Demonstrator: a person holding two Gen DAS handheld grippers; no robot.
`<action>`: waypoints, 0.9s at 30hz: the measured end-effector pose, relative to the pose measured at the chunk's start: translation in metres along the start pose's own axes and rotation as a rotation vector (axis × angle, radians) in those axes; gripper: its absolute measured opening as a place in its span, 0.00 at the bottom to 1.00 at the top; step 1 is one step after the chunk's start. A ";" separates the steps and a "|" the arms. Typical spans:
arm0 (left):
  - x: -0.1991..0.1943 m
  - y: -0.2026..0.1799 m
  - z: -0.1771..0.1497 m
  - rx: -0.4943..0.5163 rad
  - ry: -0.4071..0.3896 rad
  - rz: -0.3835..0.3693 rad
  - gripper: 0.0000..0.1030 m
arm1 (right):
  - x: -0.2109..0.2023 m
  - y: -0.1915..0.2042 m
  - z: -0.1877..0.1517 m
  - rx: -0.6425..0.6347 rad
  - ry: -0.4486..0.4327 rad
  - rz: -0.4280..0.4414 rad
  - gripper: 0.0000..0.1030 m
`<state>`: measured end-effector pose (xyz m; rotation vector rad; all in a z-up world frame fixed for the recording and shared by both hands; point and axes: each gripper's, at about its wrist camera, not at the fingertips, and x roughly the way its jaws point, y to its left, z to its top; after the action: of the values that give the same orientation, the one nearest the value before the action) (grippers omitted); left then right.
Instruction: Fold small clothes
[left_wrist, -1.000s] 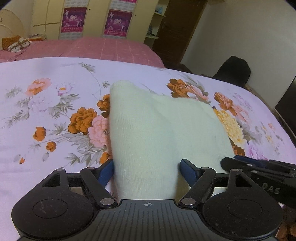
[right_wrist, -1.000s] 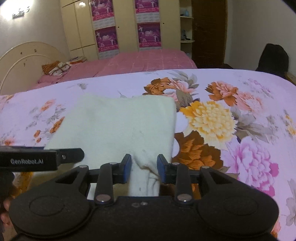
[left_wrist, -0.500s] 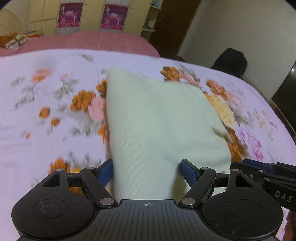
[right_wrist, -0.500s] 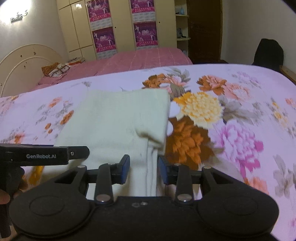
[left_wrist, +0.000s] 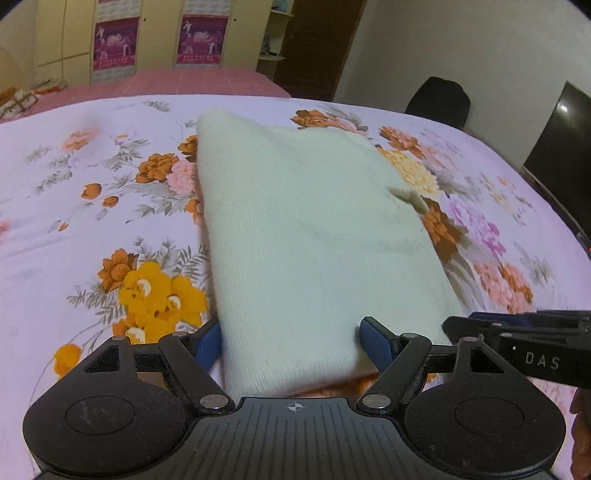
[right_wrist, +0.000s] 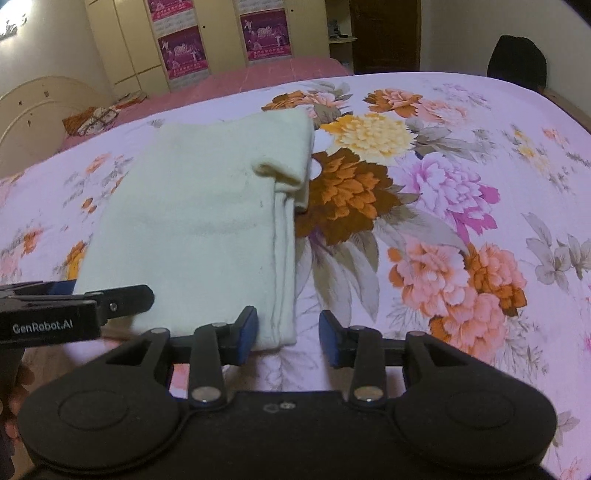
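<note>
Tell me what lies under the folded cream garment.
The cream garment rests on the floral bedsheet, whose flowers show all around it. Its own lower layers peek out along the right edge. Anything beneath its middle is covered.

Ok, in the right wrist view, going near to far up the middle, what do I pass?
right gripper → folded cream garment → pink bed → wardrobe with purple posters
</note>
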<state>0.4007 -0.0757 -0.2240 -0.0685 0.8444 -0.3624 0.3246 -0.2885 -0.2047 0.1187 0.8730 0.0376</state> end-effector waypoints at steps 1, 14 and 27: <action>-0.001 0.000 -0.001 0.004 -0.002 0.000 0.75 | 0.000 0.001 0.000 0.003 0.003 0.003 0.31; -0.015 0.001 0.006 -0.067 -0.026 -0.030 0.75 | -0.013 -0.009 0.005 0.014 -0.048 0.074 0.11; 0.001 0.003 0.022 -0.135 0.009 -0.020 0.75 | -0.010 -0.043 0.043 0.097 -0.054 0.173 0.42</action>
<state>0.4187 -0.0750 -0.2102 -0.2014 0.8770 -0.3240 0.3506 -0.3355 -0.1750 0.2846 0.8094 0.1532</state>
